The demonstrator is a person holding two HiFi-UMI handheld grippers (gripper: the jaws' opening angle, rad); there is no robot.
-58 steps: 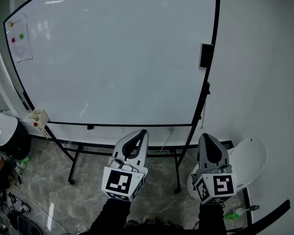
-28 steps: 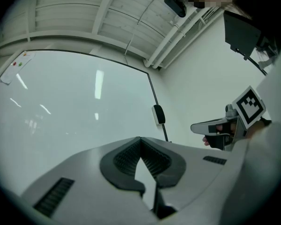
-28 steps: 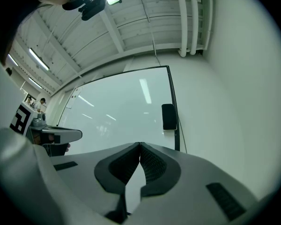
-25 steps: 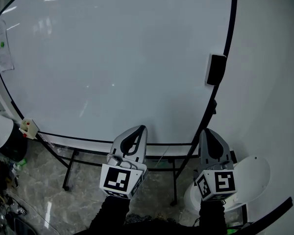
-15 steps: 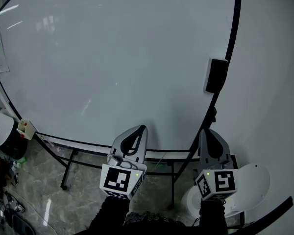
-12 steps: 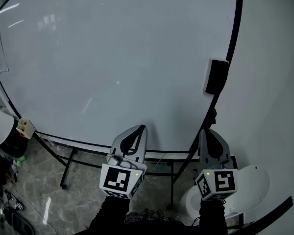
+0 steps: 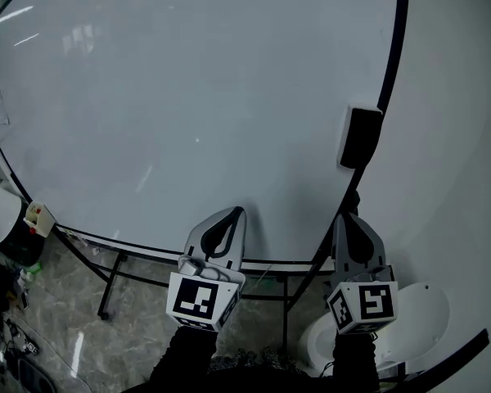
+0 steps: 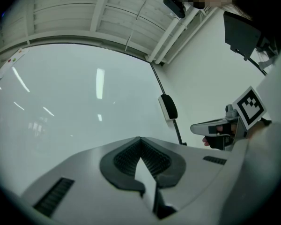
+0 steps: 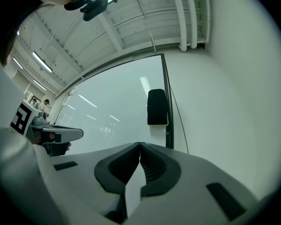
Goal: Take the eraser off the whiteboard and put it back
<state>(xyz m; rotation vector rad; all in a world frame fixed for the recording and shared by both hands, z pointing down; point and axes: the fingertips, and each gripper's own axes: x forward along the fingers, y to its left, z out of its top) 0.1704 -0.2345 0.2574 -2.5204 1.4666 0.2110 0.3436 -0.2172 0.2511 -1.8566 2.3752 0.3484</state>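
Head view puts the eraser [image 7: 361, 137] on the right margin of the whiteboard [image 7: 188, 97], against its thin black frame, upright with its long axis vertical. It lies ahead of and above the right gripper [image 7: 349, 218], almost in line with it. The left gripper [image 7: 238, 212] sits well apart toward the board's middle, so we judge the right one nearer. Both grippers have their jaws pressed together with nothing between them, so the right would need to spread before taking the eraser across its narrow width. The eraser is a dark, matte, round-cornered block with a pale layer against the board, probably felt, though the view is too coarse to be sure. The board is glossy and mirrors ceiling lights.
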